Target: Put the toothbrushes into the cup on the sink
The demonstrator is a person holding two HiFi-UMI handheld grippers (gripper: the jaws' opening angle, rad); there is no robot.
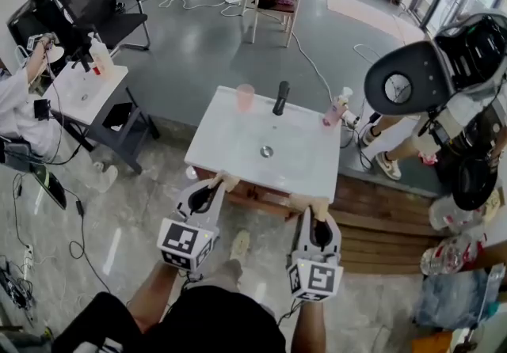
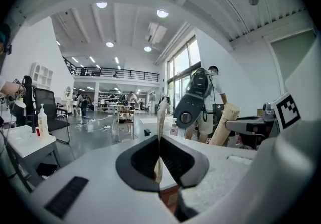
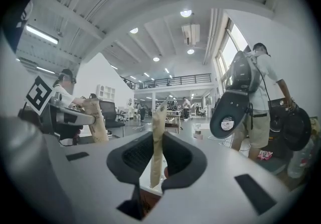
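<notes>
A white sink (image 1: 230,146) stands in front of me, with a pale pink cup (image 1: 245,96) at its far edge beside a black faucet (image 1: 280,98). Just short of the sink's near edge, my left gripper (image 1: 215,187) is shut on a thin beige toothbrush (image 1: 228,180). In the left gripper view that toothbrush (image 2: 161,117) stands upright between the closed jaws of the left gripper (image 2: 160,161). My right gripper (image 1: 317,213) is shut on a second beige toothbrush (image 1: 311,203). That second toothbrush (image 3: 158,132) rises between the jaws of the right gripper (image 3: 156,163) in the right gripper view.
A pink bottle (image 1: 334,111) sits at the sink's far right corner and a drain (image 1: 267,151) in its middle. A person with a backpack (image 1: 467,58) stands at the right. A side table (image 1: 83,90) and an office chair (image 1: 107,11) are at the left. Cables run across the floor.
</notes>
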